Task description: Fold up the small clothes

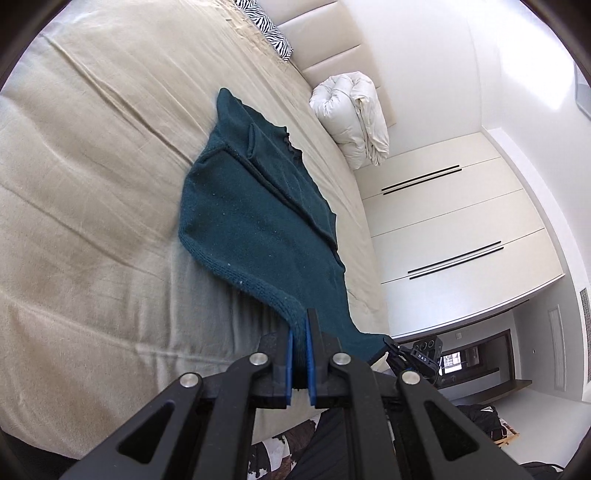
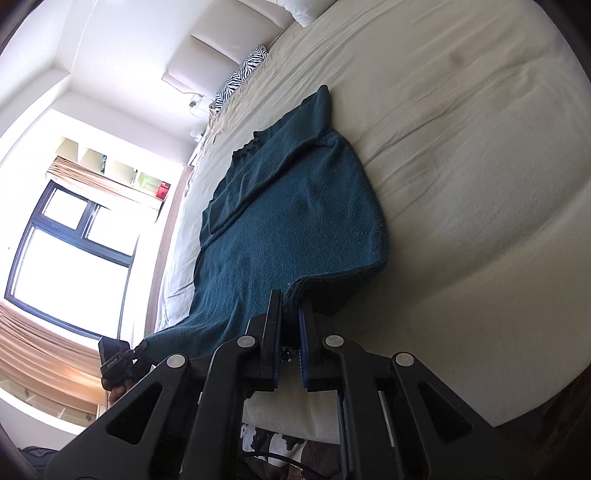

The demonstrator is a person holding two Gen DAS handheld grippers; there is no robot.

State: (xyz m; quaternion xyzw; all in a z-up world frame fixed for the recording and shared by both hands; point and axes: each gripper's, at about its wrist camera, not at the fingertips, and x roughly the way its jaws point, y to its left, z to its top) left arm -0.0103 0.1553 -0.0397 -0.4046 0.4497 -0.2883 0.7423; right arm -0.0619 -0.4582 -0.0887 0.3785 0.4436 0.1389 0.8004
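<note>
A dark teal knitted sweater (image 1: 255, 218) lies on the beige bed (image 1: 92, 184), with a sleeve folded over its body. My left gripper (image 1: 300, 325) is shut on the sweater's near hem corner and lifts it a little. In the right wrist view the same sweater (image 2: 291, 218) stretches away over the bed (image 2: 461, 166). My right gripper (image 2: 291, 306) is shut on the other near hem corner. Each gripper shows at the edge of the other's view, the right one in the left wrist view (image 1: 397, 356) and the left one in the right wrist view (image 2: 129, 356).
A rolled white duvet (image 1: 354, 118) and a zebra-print pillow (image 1: 266, 26) lie at the head of the bed by the padded headboard (image 1: 328, 40). White wardrobe doors (image 1: 454, 221) stand on one side, a window (image 2: 70, 251) on the other.
</note>
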